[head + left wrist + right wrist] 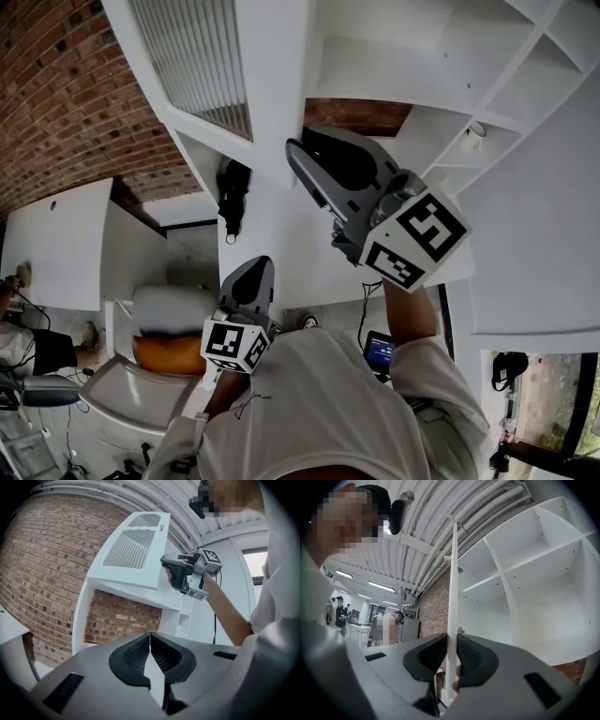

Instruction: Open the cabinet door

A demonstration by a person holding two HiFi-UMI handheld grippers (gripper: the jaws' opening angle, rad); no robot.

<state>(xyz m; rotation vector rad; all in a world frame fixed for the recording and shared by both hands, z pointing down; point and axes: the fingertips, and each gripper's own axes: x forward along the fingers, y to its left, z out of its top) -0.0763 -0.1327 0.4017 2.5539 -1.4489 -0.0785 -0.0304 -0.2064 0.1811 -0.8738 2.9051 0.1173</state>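
Hidden: the cabinet door (270, 84) runs off the top edge of the head view; the right gripper view shows it only edge-on, as a thin white strip (453, 573), with its slatted face out of sight; from the head view the exact grip point is hard to make out
Right gripper (298, 159): raised on an outstretched forearm, pointing roughly level; jaws narrow, clamped on the door's free edge (452, 656)
Left gripper (255, 272): held low near the person's torso, pointing level; jaws pressed together with nothing between them (150, 656)
Door: stands open, angled away from the white cabinet (525, 573); its shelves are exposed beside it; brick wall (42, 564) behind
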